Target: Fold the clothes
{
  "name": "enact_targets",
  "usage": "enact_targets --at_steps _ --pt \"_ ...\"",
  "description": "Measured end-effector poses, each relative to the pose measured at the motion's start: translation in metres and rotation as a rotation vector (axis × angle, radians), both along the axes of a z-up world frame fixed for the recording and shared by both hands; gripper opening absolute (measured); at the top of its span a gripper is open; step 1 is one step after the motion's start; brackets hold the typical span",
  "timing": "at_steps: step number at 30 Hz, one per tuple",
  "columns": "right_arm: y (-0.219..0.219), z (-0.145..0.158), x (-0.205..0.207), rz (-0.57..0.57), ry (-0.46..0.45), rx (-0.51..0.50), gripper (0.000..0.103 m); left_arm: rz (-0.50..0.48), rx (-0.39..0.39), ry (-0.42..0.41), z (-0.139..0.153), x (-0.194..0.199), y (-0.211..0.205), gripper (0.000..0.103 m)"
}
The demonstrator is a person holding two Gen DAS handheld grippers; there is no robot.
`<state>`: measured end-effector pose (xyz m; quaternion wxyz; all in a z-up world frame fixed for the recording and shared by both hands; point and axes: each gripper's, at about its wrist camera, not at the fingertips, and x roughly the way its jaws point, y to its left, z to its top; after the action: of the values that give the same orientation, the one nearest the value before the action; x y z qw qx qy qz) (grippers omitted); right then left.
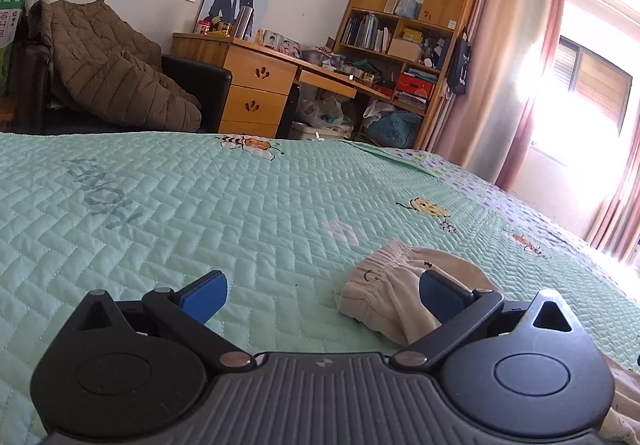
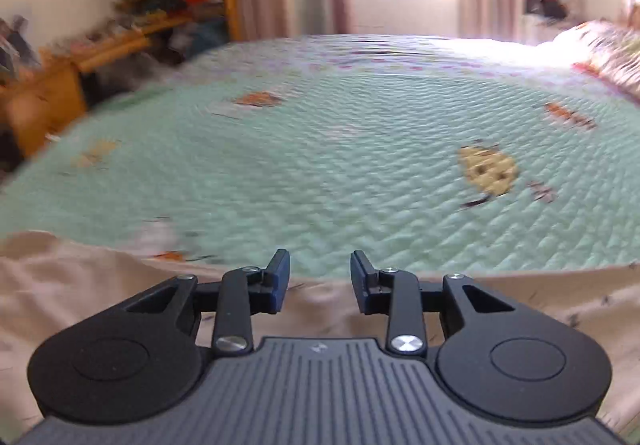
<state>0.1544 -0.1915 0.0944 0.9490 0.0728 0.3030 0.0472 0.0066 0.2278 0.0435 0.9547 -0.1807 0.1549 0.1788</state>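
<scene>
A beige garment (image 1: pixel 386 287) with an elastic gathered waistband lies crumpled on the green quilted bedspread (image 1: pixel 200 205), at the lower right of the left wrist view. My left gripper (image 1: pixel 320 297) is wide open just above the bed; its right blue pad (image 1: pixel 438 295) rests against the garment, its left pad (image 1: pixel 206 297) is over bare quilt. In the blurred right wrist view my right gripper (image 2: pixel 320 281) is open and empty, low over the beige cloth (image 2: pixel 80 285) that spreads across the near edge of the bedspread (image 2: pixel 340 149).
Beyond the bed stand a wooden desk (image 1: pixel 256 85), a cluttered bookshelf (image 1: pixel 404 41) and a black chair with a brown quilted coat (image 1: pixel 108 65). Pink curtains (image 1: pixel 520 85) and a bright window are at the right. A patterned pillow (image 2: pixel 612 49) lies at the bed's far right.
</scene>
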Motion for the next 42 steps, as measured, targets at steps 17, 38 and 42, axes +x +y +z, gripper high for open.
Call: enact_targets --at_steps 17,38,42 --pt "-0.067 -0.017 0.019 -0.229 0.050 -0.007 0.041 0.005 -0.003 -0.006 -0.003 0.000 0.002 0.102" --pt "0.093 -0.011 -0.068 0.230 -0.038 -0.183 0.055 -0.025 -0.054 -0.065 -0.002 -0.006 0.009 0.102" --pt "0.049 0.011 -0.084 0.063 -0.104 0.037 0.055 -0.123 -0.065 -0.134 0.001 -0.011 0.007 0.102"
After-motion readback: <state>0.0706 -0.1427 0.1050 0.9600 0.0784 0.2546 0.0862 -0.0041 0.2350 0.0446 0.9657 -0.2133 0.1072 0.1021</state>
